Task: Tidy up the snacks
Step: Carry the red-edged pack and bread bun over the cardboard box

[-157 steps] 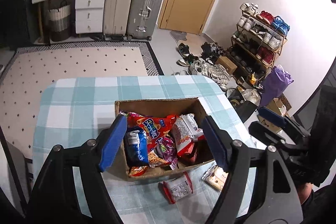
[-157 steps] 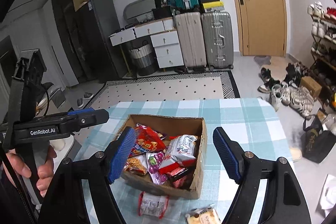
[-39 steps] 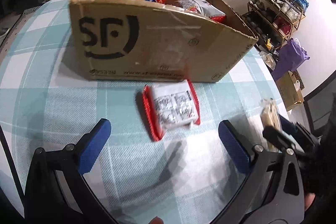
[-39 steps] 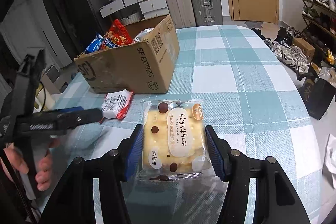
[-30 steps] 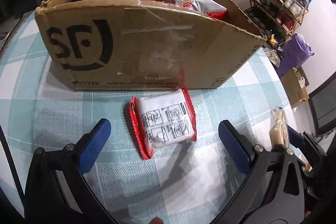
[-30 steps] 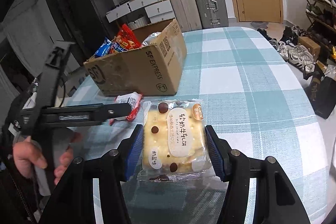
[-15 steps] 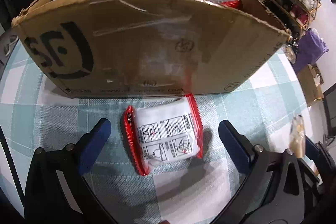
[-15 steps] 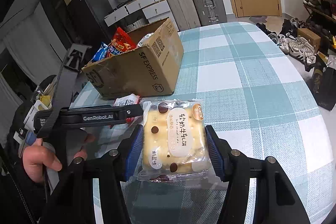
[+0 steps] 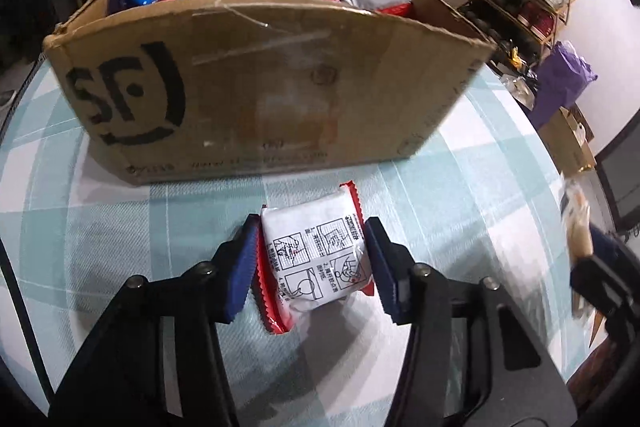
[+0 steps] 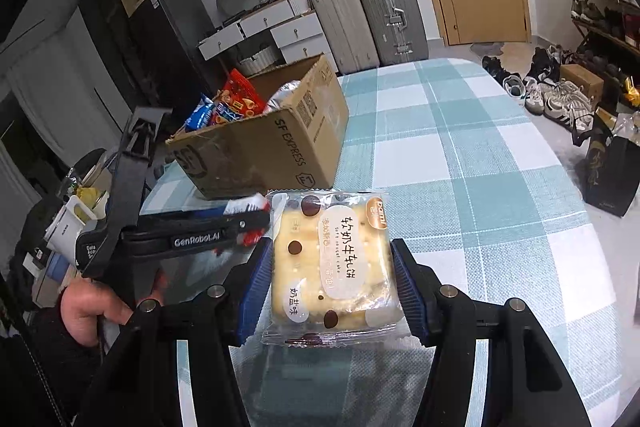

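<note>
Both tongs hold snack packets just in front of the box.
Left tongs (image 9: 310,263) are closing, pads pressing the red-edged white foil packet (image 9: 316,259) on the teal checked surface (image 9: 460,187), at 6 o'clock of the brown cardboard box (image 9: 256,95); right tongs (image 10: 330,279) grip a clear-wrapped yellow biscuit pack (image 10: 332,263) at the box's 5 o'clock.

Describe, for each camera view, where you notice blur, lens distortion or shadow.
Left wrist view: the cardboard box rim bows from fisheye distortion, the right gripper at the edge is smeared; right wrist view: the biscuit packet is sharp, shadow beneath it, corners black.
</note>
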